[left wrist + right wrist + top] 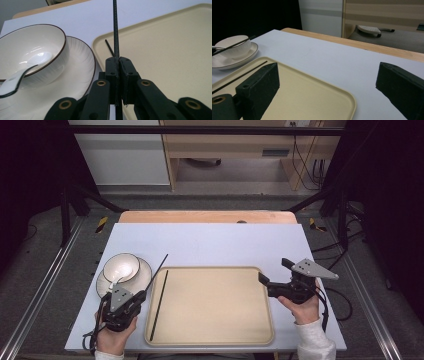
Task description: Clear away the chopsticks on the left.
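Observation:
A black chopstick (159, 304) lies along the left side of the beige tray (215, 320), also seen as the chopstick (239, 77) in the right gripper view. My left gripper (141, 296) is shut on a second black chopstick (157, 271) that points up and away over the tray's left rim. In the left gripper view this held chopstick (115, 30) rises straight from between the closed jaws of the left gripper (119, 62). My right gripper (273, 270) stands open beside the tray's right edge with nothing between its jaws, as the right gripper (328, 82) view confirms.
A white bowl (121, 266) with a dark rim sits on a white plate (142, 279) left of the tray, with a white spoon (15, 77) resting in it. The light blue table cover (215, 245) ends at a wooden edge (207, 216) at the back.

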Available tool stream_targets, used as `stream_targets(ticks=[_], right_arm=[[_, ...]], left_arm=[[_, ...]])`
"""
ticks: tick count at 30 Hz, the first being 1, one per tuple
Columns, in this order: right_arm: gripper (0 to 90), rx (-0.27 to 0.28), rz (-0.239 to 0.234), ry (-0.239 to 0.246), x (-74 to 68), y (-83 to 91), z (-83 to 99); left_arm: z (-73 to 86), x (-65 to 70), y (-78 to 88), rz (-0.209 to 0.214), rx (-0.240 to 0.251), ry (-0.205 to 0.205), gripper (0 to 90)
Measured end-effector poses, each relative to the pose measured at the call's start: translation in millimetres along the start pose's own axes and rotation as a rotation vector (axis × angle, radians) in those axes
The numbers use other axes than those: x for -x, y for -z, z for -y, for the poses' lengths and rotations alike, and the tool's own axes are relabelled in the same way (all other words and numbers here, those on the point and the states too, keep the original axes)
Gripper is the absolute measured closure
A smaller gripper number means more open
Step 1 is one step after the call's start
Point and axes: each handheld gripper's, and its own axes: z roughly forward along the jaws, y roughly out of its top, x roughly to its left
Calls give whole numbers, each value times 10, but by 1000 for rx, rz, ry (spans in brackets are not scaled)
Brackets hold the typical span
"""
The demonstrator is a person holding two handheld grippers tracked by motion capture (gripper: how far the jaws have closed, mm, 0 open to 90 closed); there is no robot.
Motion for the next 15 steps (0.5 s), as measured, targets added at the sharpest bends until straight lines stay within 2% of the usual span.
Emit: stream_targets(ticks=[3,5,8,15], right_arm=[[53,-5,-3,-3,-5,1,1],[53,-5,-3,-1,-8,-4,2],[53,-4,-3,0,-5,-3,-1],[53,3,-5,-8,11,10,-3]], left_arm=[[-3,59,-12,-5,1,6,852],[-2,92,-18,-11,4,30,852],[1,162,-26,-37,16,67,852],[-1,248,-11,-81,30,109,852]])
